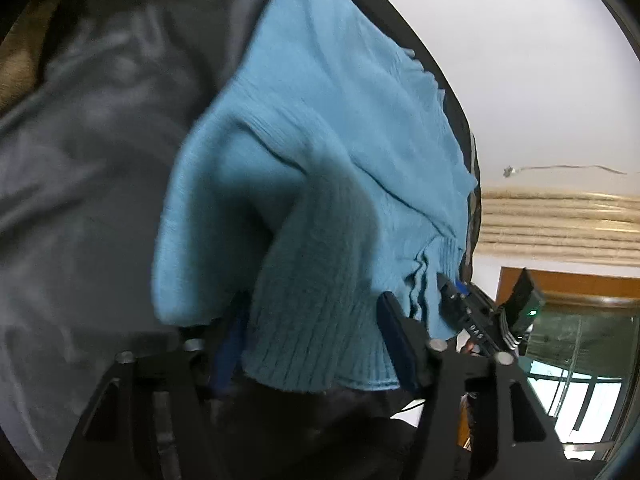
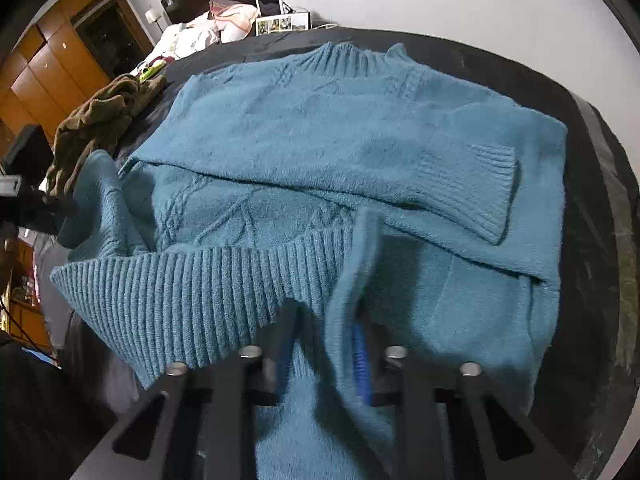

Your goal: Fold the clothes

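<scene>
Sweater [image 2: 320, 128] in teal knit, spread over the black worktop [image 2: 540, 80]; left tongs [image 1: 316, 344] and right tongs [image 2: 324, 344] both pinch its ribbed hem [image 2: 180, 296].

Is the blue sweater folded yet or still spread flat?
Partly folded: the blue sweater has one sleeve laid across its body, ribbed hem lifted off the table.

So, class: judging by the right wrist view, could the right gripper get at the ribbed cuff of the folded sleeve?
Probably yes: the ribbed cuff lies exposed on top of the blue knitted sweater, nothing covering it, though the right gripper has sweater fabric between its fingers.
</scene>
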Demonstrator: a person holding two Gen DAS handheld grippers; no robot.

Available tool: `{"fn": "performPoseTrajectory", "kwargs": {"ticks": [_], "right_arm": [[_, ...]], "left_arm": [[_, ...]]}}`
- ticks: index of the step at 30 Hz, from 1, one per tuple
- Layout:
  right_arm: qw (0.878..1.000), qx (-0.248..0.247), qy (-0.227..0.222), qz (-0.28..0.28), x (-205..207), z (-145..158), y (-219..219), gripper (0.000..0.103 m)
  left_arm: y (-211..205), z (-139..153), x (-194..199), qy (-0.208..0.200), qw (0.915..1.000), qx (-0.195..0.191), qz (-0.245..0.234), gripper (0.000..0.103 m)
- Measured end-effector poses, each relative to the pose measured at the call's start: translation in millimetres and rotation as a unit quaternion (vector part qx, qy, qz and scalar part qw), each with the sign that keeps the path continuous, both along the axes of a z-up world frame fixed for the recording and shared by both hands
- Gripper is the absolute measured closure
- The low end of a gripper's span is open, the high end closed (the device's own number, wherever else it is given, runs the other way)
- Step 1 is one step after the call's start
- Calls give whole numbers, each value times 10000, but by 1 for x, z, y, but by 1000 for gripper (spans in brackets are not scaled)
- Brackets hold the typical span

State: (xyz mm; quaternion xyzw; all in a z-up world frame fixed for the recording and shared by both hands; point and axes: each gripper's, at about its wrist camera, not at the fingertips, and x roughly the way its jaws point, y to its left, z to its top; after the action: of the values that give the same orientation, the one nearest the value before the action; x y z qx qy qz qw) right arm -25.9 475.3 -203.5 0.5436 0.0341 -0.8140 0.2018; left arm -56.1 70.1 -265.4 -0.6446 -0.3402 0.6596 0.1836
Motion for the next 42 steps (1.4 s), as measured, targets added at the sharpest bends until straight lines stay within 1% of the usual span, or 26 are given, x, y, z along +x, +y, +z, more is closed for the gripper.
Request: {"fn": "performPoseTrajectory", "kwargs": {"ticks": [1, 2, 4, 7, 11, 15, 19, 22, 25, 28, 32, 33, 34, 35, 37, 38, 40, 42], "right_arm": [[10000, 0, 60, -26, 1, 4, 1, 89], [9999, -2, 157, -66, 3, 10, 2, 89], [9987, 10, 450, -218, 5, 26, 5, 90], [9947, 29, 894, -504, 7, 53, 14, 90], [9840, 135, 1490, -968, -1, 87, 30, 90], [9721, 165, 1912, -1349, -21, 112, 45, 90], [9622, 251, 2159, -1639, -50, 120, 53, 90], [9576, 245, 2160, -1891, -74, 116, 59, 90], [9560, 248, 2024, -2111, -101, 102, 65, 90], [9564, 354, 1836, -2243, -122, 83, 70, 90], [9577, 476, 1617, -2333, -140, 59, 74, 90], [9584, 503, 1568, -2333, -143, 54, 74, 90], [9590, 534, 1518, -2335, -147, 49, 74, 90], [9595, 565, 1467, -2336, -151, 43, 74, 90], [9595, 635, 1319, -2407, -157, 32, 76, 89], [9592, 671, 1237, -2452, -161, 27, 78, 89], [9574, 714, 1115, -2567, -163, 18, 83, 89], [9559, 761, 1053, -2632, -161, 14, 87, 86]], "left_arm": [[2, 3, 0, 44, 10000, 46, -6, 82], [4, 8, 0, 118, 9999, 67, 4, 84], [1, 22, -2, 338, 9993, 144, 86, 85], [-12, 46, -11, 621, 9967, 332, 394, 86], [-25, 73, -32, 979, 9915, 477, 713, 86], [-28, 84, -60, 1101, 9884, 584, 871, 86], [-24, 88, -96, 1168, 9867, 628, 943, 86], [-16, 87, -126, 1188, 9863, 604, 972, 86], [-8, 78, -154, 1118, 9878, 505, 960, 86], [2, 65, -181, 998, 9904, 338, 898, 86], [2, 43, -195, 721, 9933, 108, 900, 84], [1, 38, -196, 648, 9937, 55, 911, 81], [0, 33, -198, 561, 9941, -11, 928, 73], [-1, 30, -199, 535, 9940, -88, 951, 58], [-5, 30, -199, 586, 9928, -196, 1027, 44], [-8, 31, -198, 637, 9918, -183, 1090, 44], [-17, 37, -195, 814, 9878, -20, 1324, 44], [-22, 46, -191, 1023, 9851, -124, 1380, 43]]}}
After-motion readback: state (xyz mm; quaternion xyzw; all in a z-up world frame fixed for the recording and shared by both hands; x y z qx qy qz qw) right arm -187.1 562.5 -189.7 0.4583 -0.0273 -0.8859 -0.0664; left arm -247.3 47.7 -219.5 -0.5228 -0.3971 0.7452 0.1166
